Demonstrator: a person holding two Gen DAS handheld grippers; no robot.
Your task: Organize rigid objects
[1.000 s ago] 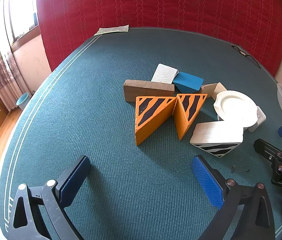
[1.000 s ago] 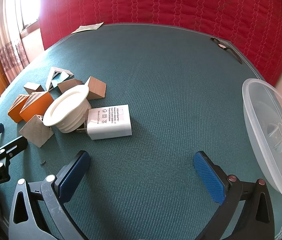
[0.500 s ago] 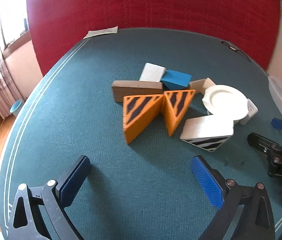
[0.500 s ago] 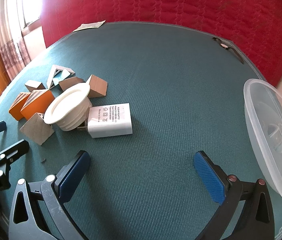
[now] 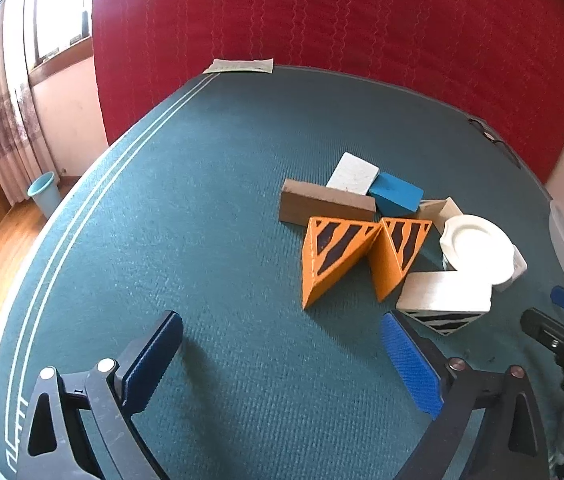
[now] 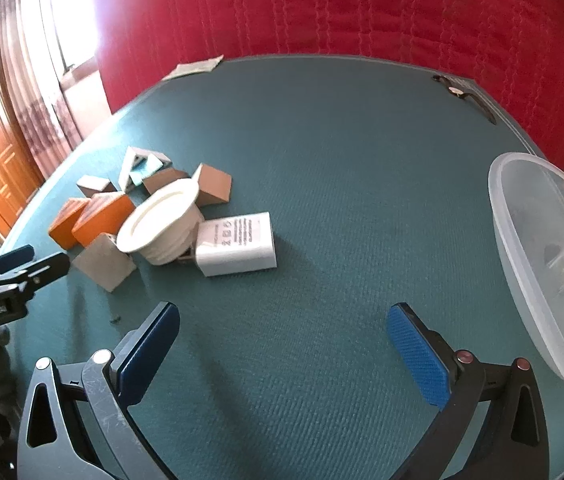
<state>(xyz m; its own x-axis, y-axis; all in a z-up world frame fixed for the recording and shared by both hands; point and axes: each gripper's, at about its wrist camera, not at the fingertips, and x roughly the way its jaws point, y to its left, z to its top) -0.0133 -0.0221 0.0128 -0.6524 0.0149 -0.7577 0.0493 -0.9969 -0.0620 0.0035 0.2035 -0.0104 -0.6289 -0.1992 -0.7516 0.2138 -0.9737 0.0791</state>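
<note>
A heap of rigid objects lies on the green mat: two orange striped wedges [image 5: 332, 258] [image 5: 400, 254], a brown block [image 5: 326, 208], a white block [image 5: 352, 172], a blue block [image 5: 396, 199], a white striped block [image 5: 444, 300] and a white ribbed fixture [image 5: 478, 248]. In the right wrist view the fixture [image 6: 161, 220] rests against a white charger [image 6: 237, 244]. My left gripper [image 5: 282, 356] is open and empty, short of the heap. My right gripper [image 6: 284, 348] is open and empty, right of the heap. A clear plastic bin [image 6: 546, 264] stands at the right.
A red quilted wall [image 5: 322, 20] backs the mat. A paper sheet [image 5: 239, 66] lies at the far edge, a wristwatch [image 6: 462, 94] at the far right. The mat's left edge drops to a wooden floor with a blue bucket [image 5: 43, 194].
The left gripper has drawn back and swung left, so the heap sits further right and smaller. The right gripper has shifted slightly. Both stay open.
</note>
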